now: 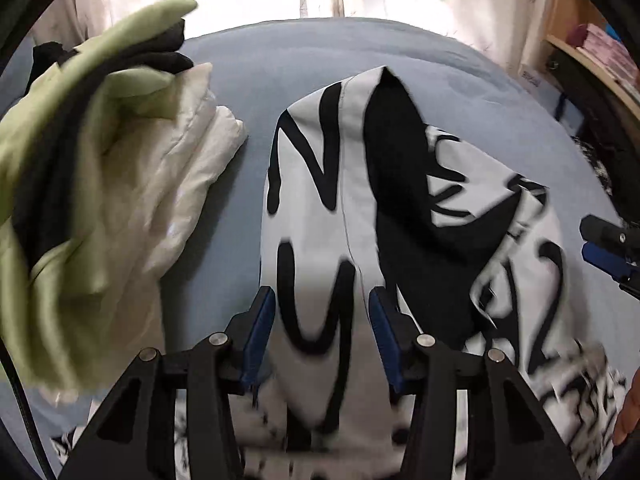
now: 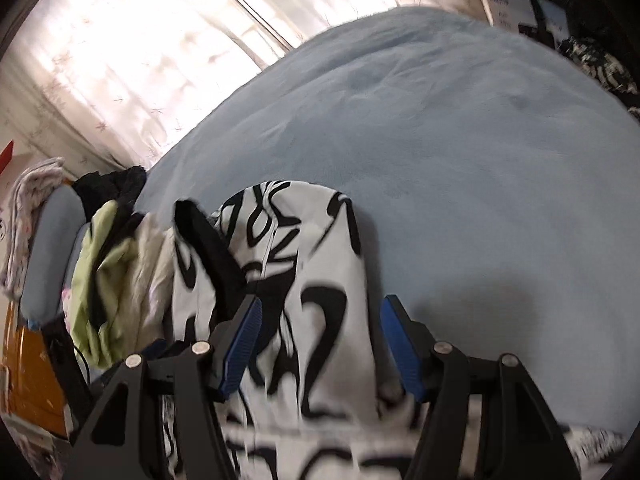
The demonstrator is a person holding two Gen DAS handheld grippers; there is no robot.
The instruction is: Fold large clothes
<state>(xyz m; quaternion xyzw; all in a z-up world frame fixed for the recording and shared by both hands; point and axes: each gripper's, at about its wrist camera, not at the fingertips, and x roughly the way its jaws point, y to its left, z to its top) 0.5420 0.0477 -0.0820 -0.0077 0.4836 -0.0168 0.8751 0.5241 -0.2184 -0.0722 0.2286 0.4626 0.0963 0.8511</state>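
Your black-and-white printed garment (image 1: 320, 216) is lying rumpled on the light blue bed (image 1: 280, 64), bunched up and running from the middle of the bed back toward you; one dark inner fold sticks up in the middle of it. Your left gripper (image 1: 322, 332) has its blue-padded fingers (image 1: 260, 332) spread apart with a strip of the printed cloth passing between them; the pads don't look like they're pressing on it, so it's not a pinch. Same story on your right gripper (image 2: 320, 344); its fingers (image 2: 402, 348) are spread wide, the garment lies under and between them, and the right-hand pad sits clear over bare bed. From the left wrist view you can spot the tip of the other gripper poking in at the right edge, plus a bit of your hand (image 1: 628, 412) low in the corner. Just left of the garment there's a pile of other clothes (image 1: 100, 184); pale green, black and cream pieces stacked together, close beside it. Sheer bright curtains (image 2: 132, 52) hang behind the bed; a wooden shelf (image 1: 588, 52) shows at the far right. Everything's a bit motion-blurred.
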